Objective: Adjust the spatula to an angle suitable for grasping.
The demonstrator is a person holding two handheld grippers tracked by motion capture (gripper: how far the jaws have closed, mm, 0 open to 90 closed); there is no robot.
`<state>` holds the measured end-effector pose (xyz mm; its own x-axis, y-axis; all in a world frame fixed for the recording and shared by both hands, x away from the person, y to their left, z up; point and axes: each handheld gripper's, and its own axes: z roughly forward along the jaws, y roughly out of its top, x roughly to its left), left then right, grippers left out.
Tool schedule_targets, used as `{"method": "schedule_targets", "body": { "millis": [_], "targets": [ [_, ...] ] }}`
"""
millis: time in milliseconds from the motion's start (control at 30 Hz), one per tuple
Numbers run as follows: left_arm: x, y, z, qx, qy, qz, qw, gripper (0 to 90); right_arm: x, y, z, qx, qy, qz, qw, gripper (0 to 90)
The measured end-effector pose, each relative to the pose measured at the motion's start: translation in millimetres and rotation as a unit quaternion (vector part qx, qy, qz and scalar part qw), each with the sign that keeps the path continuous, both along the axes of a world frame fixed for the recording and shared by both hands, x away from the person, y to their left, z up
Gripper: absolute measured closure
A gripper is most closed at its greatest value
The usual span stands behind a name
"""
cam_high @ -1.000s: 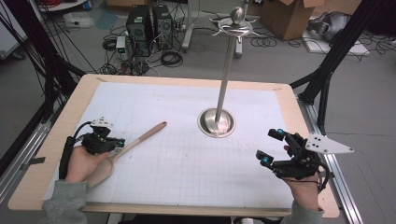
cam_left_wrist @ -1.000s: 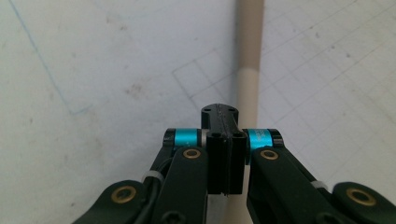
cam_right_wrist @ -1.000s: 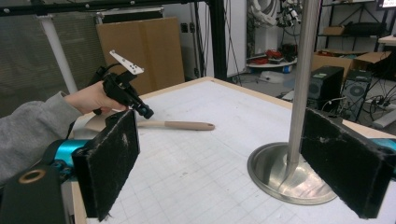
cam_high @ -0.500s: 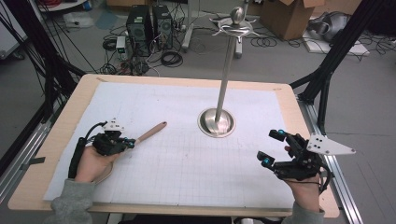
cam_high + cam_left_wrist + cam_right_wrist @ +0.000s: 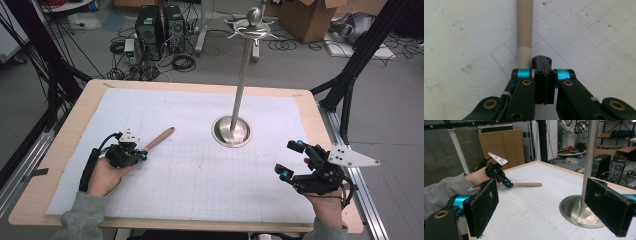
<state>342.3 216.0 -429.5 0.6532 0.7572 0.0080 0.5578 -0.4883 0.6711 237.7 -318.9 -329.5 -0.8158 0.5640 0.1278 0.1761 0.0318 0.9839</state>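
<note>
A wooden utensil (image 5: 159,139) lies slanted on the white gridded mat, its round handle end pointing toward the metal stand. My left gripper (image 5: 141,155) sits over its near end. In the left gripper view its jaws (image 5: 544,82) are pressed together, and the handle (image 5: 524,30) runs off under the left finger rather than between the pads. The utensil's wide end is hidden beneath hand and gripper. My right gripper (image 5: 291,160) hovers low at the mat's right front, open and holding nothing; its pads (image 5: 482,205) stand far apart.
A metal stand with a round base (image 5: 231,131) and a tall pole (image 5: 243,70) rises from the middle back of the mat. The wooden table edge (image 5: 331,150) runs close to the right gripper. Computers, cables and boxes crowd the floor beyond.
My left gripper has moved right and forward along the utensil, covering its wide end. The utensil and the right gripper have stayed put.
</note>
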Motion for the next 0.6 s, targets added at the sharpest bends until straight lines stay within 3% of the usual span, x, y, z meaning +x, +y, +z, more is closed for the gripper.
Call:
{"method": "schedule_targets", "body": {
  "millis": [233, 433, 600],
  "targets": [
    [2.0, 4.6, -0.5, 0.001, -0.004, 0.023, 0.9997, 89.6, -1.3, -2.8, -0.6, 0.005, 0.000, -0.002, 1.0000, 11.3],
    [3.0, 6.9, -0.3, -0.002, -0.001, 0.026, 0.9997, 89.5, 0.7, 0.0, -1.5, -0.002, 0.003, 0.002, 1.0000, 11.3],
    [1.8, 9.6, 3.1, -0.020, -0.002, 0.028, 0.9994, 89.5, 2.2, 4.8, -0.4, -0.009, 0.004, 0.006, 0.9999, 11.3]
  ]
}}
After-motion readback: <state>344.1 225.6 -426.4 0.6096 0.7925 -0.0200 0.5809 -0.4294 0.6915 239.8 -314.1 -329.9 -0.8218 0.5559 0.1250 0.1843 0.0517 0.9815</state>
